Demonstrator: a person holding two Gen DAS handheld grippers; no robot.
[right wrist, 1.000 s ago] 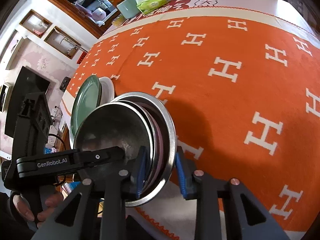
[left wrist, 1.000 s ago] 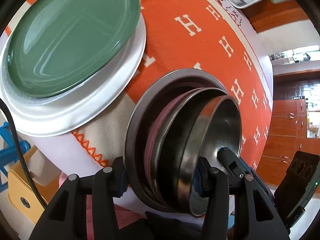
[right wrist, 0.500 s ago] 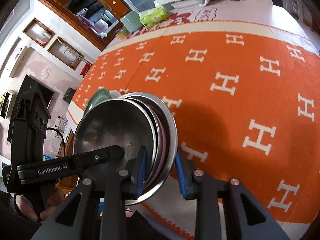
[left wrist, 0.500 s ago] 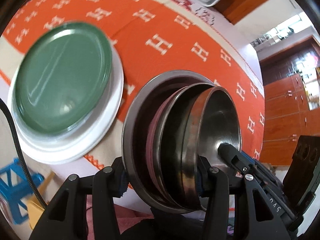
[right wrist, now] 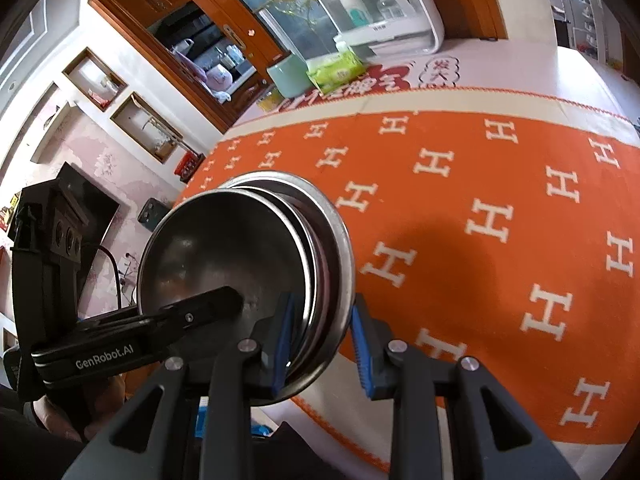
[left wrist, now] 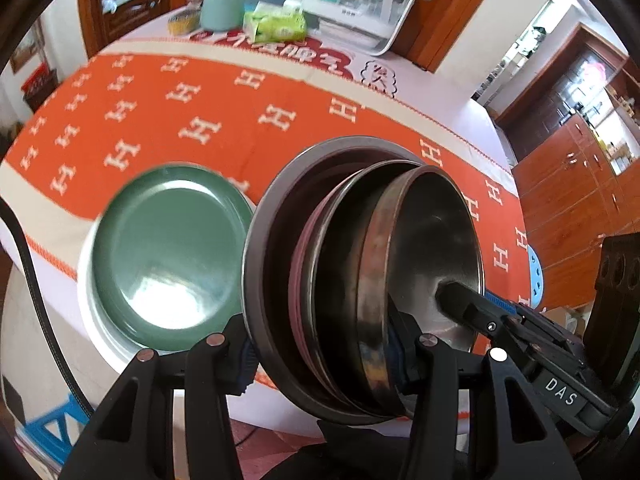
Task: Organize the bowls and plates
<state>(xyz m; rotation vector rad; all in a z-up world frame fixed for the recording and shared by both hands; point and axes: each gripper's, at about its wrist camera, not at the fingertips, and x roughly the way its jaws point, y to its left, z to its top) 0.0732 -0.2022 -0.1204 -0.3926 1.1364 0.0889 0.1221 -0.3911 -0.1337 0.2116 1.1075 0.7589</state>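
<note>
The nested bowls (left wrist: 360, 280) hang tilted above the surface (right wrist: 480, 220), both claws clamped on the stack's rims: left claw (left wrist: 320, 354), right claw (right wrist: 320, 344). Carrying step, I judge; next, set them down level near the green plate (left wrist: 168, 256).

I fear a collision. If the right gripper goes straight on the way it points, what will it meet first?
Probably the orange cloth beyond the bowl stack that the right gripper grips; nothing else shows there, though depth is unclear.
</note>
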